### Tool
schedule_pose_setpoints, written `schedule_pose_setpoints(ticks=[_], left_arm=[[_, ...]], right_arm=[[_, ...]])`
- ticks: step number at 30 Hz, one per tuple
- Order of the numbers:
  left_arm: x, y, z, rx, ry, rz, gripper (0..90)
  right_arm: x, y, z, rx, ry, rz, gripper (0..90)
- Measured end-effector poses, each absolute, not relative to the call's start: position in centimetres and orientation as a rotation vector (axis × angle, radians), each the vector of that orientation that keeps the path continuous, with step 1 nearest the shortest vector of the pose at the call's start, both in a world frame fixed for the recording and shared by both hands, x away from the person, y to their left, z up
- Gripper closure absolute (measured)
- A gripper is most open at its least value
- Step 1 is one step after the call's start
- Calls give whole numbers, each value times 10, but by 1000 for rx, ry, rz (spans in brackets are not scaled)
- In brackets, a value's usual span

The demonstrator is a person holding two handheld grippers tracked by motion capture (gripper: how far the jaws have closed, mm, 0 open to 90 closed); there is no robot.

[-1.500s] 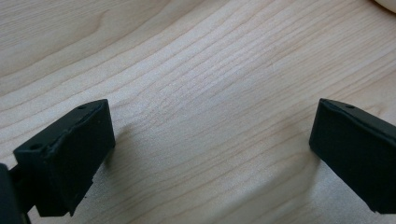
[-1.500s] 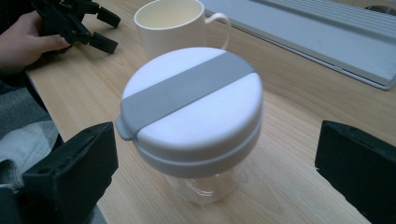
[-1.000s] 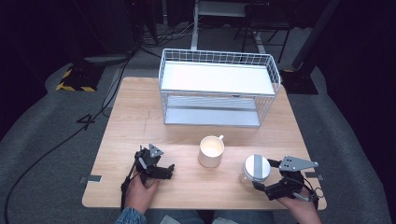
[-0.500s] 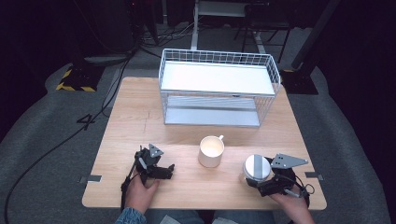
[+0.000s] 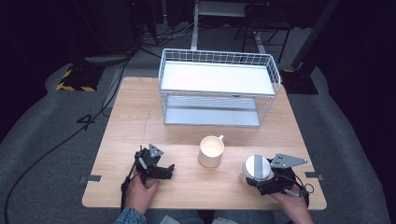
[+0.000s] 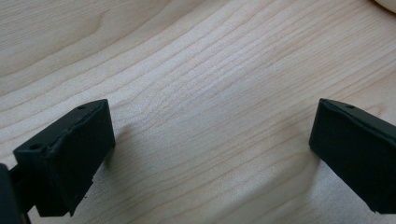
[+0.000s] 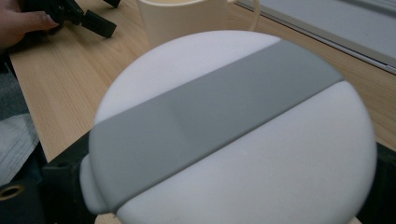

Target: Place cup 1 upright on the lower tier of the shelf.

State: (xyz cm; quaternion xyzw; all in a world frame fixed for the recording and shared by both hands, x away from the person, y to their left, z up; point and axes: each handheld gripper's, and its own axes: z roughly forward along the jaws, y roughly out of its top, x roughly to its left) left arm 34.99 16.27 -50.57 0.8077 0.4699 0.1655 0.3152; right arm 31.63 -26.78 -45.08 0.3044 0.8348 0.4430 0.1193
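Observation:
A white round container (image 5: 257,166) with a grey band across its lid (image 7: 219,116) stands at the table's front right. My right gripper (image 5: 256,178) reaches around it from the right. Its jaws have just been closing with the container between them, and they now lie against its sides; one finger (image 7: 65,177) shows at the lid's lower left. My left gripper (image 5: 166,171) rests at the front left, held by a hand. Its jaws (image 6: 210,149) stand wide open over bare wood with nothing between them.
A cream mug (image 5: 211,151) stands between the two grippers, just left of the container. A white wire rack (image 5: 219,86) with two shelves takes up the back of the wooden table (image 5: 140,121). Dark floor and cables surround the table.
My right gripper has slid left from beside the container until its jaws sit around it. The left hand and gripper have not moved.

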Motion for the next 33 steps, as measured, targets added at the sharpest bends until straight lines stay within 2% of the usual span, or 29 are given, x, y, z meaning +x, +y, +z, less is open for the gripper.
schedule_pose_setpoints(ticks=[22,33], left_arm=[[350,163,-506,2127,1239,436,6],[350,163,-506,2128,1238,436,6]], right_arm=[[317,-270,-438,890,2410,1312,68],[328,-267,-424,873,2385,1347,69]])
